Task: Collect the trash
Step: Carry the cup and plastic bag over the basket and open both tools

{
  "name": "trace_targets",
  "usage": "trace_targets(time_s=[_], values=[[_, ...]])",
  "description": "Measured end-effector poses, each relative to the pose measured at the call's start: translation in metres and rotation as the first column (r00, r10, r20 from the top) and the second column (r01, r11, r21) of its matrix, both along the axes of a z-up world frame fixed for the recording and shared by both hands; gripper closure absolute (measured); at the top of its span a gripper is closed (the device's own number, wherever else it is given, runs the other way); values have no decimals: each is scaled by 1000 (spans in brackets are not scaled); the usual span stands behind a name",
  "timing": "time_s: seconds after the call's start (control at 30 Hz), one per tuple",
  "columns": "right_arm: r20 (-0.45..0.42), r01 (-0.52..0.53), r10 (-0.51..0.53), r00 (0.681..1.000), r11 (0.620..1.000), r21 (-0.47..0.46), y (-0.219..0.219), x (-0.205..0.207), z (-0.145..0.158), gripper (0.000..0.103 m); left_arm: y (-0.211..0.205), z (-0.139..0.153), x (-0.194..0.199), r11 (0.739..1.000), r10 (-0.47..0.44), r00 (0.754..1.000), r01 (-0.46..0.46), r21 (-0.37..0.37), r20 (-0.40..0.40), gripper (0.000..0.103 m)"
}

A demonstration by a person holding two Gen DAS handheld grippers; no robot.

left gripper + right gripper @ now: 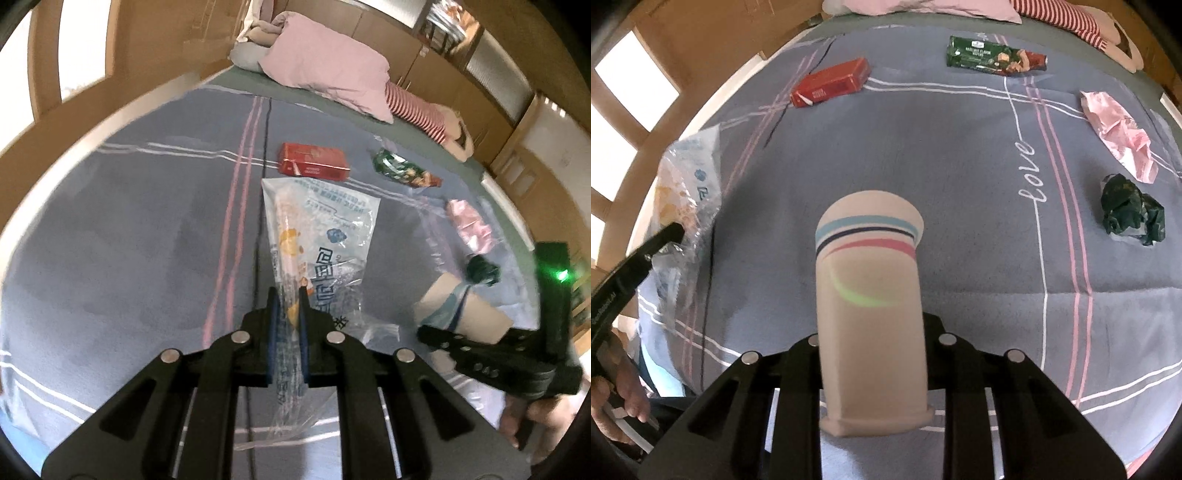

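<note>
A clear printed plastic bag hangs from my left gripper, whose blue pads are shut on its edge; its lower part trails onto the bed. In the right wrist view the same bag and the left gripper sit at the far left. My right gripper is shut on a beige paper cup with blue, navy and pink stripes, squeezed flat, rim pointing away. The cup hides the fingertips. From the left wrist the cup and right gripper show at the right.
On the grey-blue striped bedsheet lie a red box, a green snack wrapper, a crumpled pink wrapper and a dark green crumpled wad. A pink pillow and a striped plush toy lie at the bed's far end.
</note>
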State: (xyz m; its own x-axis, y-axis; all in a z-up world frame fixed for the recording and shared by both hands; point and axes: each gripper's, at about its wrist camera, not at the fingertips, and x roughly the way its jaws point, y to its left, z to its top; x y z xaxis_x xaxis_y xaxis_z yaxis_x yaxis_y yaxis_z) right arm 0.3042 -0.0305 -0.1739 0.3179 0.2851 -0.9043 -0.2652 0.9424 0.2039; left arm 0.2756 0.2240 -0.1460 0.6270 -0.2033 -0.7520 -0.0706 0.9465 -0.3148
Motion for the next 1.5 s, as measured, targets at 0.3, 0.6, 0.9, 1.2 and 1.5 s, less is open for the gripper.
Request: trace_targets(time_s=[0.3, 0.6, 0.9, 1.2, 1.5], values=[[43, 5, -8, 999, 997, 71, -23, -29, 28, 78, -13, 33, -23, 993, -49, 997, 55, -105, 57, 92], [195, 63, -95, 976, 984, 167, -107, -129, 101, 78, -64, 62, -73, 928, -250, 962, 269, -259, 106, 92], [181, 171, -193, 964, 976, 134, -191, -260, 104, 77, -164, 83, -140, 804, -544, 823, 568, -178, 164, 92], [151, 391, -435, 888, 886, 250, -264, -312, 98, 18, -241, 57, -170, 657, -722, 682, 729, -194, 117, 92], [172, 528, -617, 768, 762, 375, -316, -309, 120, 18, -311, 42, -224, 447, -877, 467, 879, -165, 111, 22]])
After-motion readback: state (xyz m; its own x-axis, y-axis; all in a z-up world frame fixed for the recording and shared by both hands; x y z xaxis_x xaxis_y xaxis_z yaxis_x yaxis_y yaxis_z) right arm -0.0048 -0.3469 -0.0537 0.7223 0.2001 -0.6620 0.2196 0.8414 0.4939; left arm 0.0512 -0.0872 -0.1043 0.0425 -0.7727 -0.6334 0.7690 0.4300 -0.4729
